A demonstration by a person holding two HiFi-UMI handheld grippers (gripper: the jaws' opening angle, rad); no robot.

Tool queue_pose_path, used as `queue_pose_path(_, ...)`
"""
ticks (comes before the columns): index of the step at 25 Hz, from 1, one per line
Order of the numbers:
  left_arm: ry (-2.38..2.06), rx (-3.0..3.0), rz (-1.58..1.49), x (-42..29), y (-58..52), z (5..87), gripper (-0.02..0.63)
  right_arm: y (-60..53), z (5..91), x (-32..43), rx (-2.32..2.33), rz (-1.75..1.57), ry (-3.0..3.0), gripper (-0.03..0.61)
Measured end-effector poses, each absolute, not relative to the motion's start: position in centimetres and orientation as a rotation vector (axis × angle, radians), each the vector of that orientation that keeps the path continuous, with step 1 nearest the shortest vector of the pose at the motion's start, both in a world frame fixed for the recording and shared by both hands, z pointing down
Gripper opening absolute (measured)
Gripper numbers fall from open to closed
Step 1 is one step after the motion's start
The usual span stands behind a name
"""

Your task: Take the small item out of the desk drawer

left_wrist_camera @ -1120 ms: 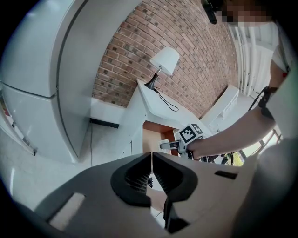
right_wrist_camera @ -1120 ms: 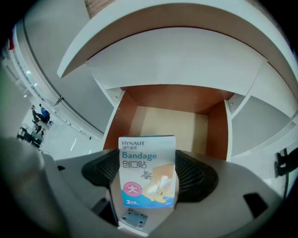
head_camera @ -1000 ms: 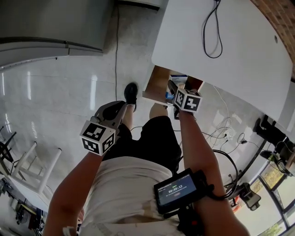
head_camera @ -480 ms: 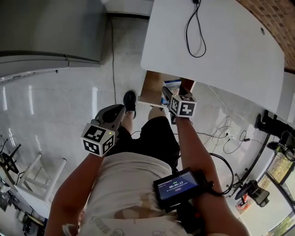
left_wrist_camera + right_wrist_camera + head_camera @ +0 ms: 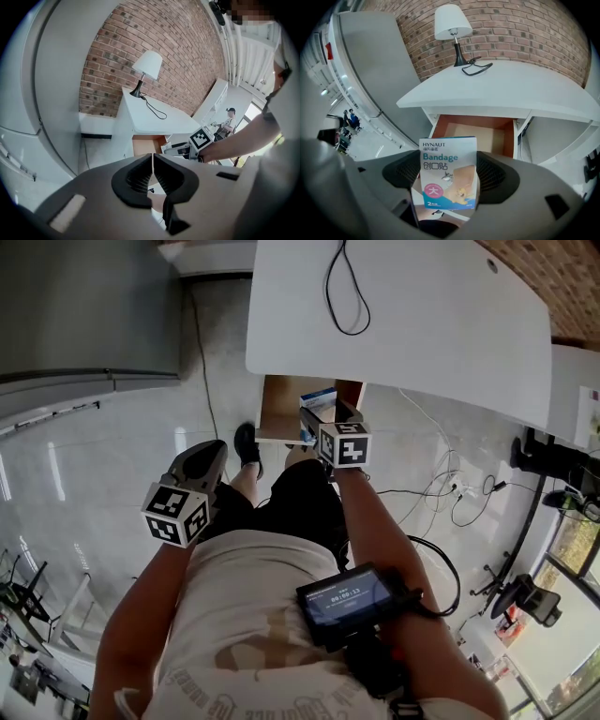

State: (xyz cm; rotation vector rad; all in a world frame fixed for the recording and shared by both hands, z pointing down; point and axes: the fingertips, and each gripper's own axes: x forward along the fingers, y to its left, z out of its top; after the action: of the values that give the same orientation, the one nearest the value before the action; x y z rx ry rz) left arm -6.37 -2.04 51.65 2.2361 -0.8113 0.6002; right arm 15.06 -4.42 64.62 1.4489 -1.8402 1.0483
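Right gripper (image 5: 450, 183) still clamped on the bandage box (image 5: 448, 169), just in front of the open drawer (image 5: 474, 133). Left gripper (image 5: 153, 176) unchanged: closed, empty, well left of the drawer.

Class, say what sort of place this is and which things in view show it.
Probably an office or workroom: a white desk with an open drawer, a table lamp before a brick wall, and loose cables on a glossy floor.

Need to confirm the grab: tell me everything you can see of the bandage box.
The bandage box is a small, flat card pack: white top printed HYNAUT Bandage, a pink circle, a blue lower band. It stands upright, face toward the camera, clamped at its sides by the right hand-held gripper, with the open drawer beyond it.
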Motion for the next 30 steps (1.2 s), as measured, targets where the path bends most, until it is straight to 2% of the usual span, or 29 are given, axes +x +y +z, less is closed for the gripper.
queue_pose_path(30, -0.714, 2.391, 0.604, -2.6, -1.9, 47.5, 0.014, 0.3, 56.6, 16.1, 1.486, 0.956, -1.973, 0.351)
